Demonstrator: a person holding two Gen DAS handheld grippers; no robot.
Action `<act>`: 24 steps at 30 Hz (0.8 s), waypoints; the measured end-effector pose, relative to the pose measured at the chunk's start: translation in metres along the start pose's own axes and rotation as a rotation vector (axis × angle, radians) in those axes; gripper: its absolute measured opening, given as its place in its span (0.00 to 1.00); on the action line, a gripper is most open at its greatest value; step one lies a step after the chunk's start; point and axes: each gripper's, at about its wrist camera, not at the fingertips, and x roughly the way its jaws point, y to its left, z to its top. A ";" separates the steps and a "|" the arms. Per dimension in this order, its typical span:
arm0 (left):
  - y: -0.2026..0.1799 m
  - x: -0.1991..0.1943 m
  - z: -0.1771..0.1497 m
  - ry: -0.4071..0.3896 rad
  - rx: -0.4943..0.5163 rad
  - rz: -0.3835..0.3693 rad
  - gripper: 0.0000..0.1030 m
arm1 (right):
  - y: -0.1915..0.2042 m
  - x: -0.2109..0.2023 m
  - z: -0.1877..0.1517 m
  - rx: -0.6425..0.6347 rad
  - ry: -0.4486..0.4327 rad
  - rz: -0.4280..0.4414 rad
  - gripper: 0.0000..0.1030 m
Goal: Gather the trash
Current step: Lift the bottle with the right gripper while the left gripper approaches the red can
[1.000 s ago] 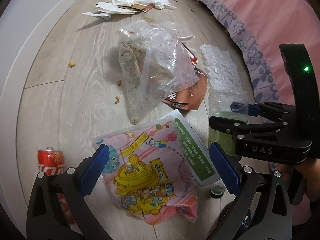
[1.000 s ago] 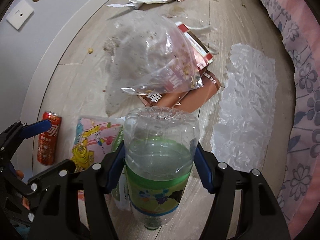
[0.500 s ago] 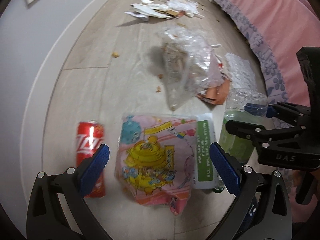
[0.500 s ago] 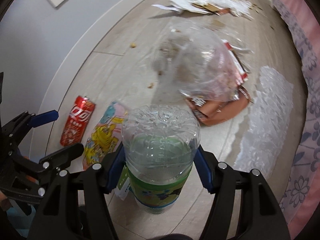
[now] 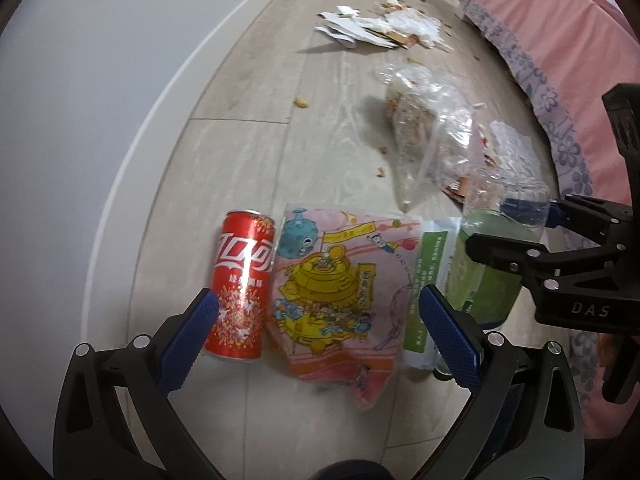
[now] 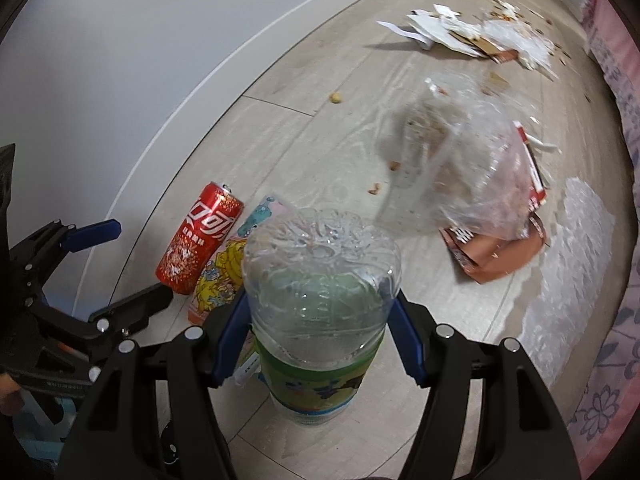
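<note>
Floor (image 6: 304,128) — bottle (image 6: 320,280) between right gripper (image 6: 320,340) pads

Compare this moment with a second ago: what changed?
Both views slid toward the wall: the red can now lies by the open left hand-held gripper. Right hand-held gripper still clamps the bottle. Litter on the floor unmoved.

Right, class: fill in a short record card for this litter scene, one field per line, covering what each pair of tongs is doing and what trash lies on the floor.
Right tongs: shut on a clear plastic bottle with a green label
Left tongs: open, empty, above the red cola can and the pink cartoon wrapper
Mid floor: clear plastic bag over a brown carton
Far floor: torn paper pile
Right edge: pink floral bedding
</note>
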 end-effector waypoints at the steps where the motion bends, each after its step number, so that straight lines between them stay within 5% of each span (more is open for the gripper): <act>1: 0.004 0.000 -0.001 -0.001 -0.008 0.007 0.94 | 0.002 0.001 0.000 -0.006 0.001 0.003 0.60; 24: 0.093 0.095 0.005 0.039 0.028 0.099 0.94 | 0.023 0.063 0.032 -0.161 0.015 0.142 0.60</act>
